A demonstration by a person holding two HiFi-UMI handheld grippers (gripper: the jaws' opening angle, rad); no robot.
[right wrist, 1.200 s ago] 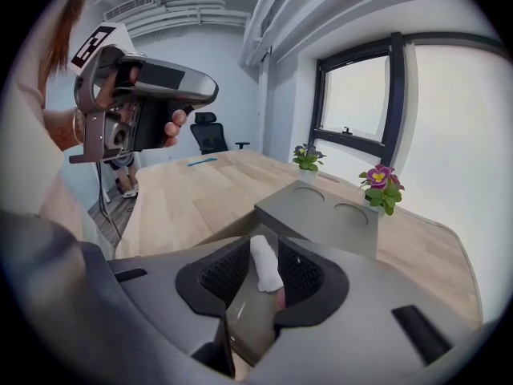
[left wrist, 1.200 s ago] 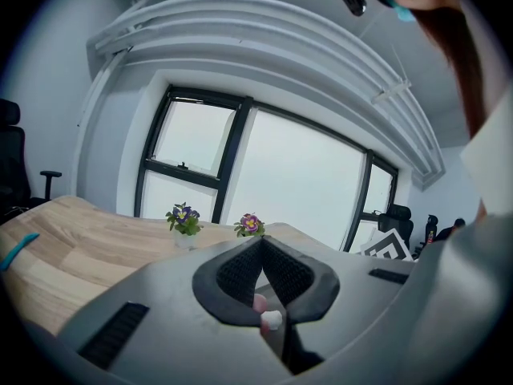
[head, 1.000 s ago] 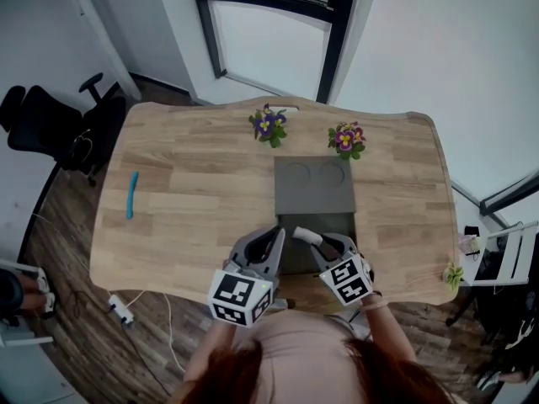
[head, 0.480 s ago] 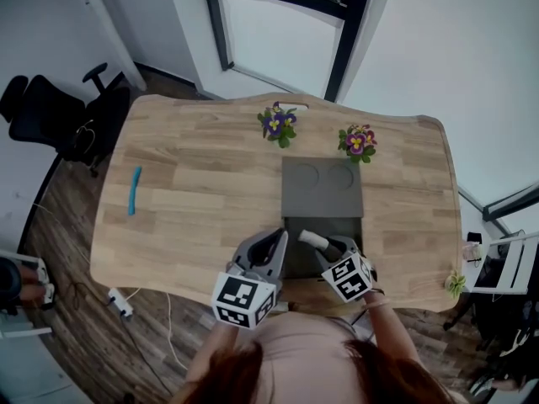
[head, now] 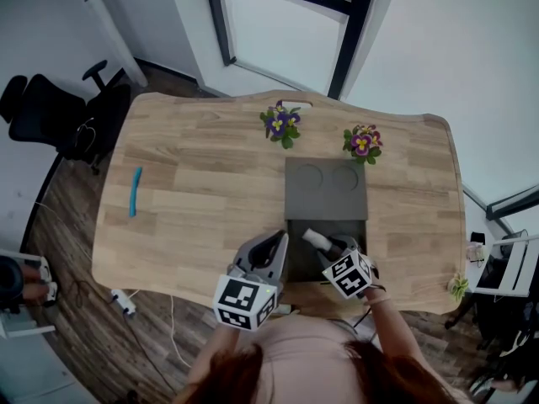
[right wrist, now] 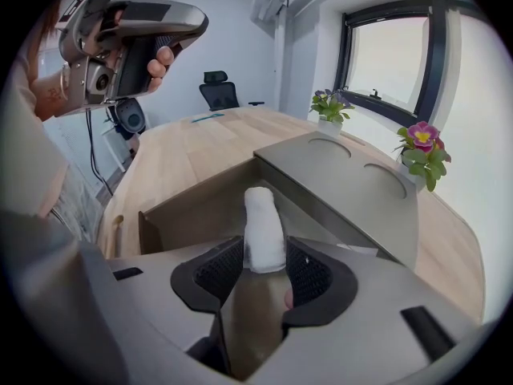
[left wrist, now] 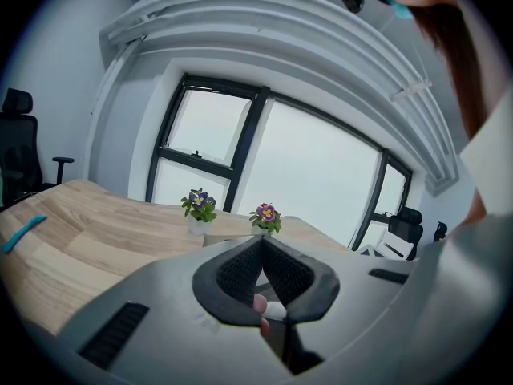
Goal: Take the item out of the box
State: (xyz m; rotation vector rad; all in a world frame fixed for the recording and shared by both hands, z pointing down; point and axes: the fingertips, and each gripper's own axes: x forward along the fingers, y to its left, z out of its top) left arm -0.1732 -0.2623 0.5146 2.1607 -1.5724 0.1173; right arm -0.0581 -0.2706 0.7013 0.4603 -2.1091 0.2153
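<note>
Right gripper point(right wrist: 264, 255) just opening, white roll point(right wrist: 263, 229) within it — left gripper point(left wrist: 262, 247) clenched, empty.

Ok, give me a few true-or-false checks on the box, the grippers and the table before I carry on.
1. The box is shut. False: the box is open on top.
2. A white roll stands between the fingers of the right gripper. True; those fingers have just been opening, with the roll between them.
3. The left gripper holds the blue item. False: the fingers of the left gripper are together on nothing; the blue item lies near the left edge of the table.
4. Two flower pots stand beyond the box. True.
</note>
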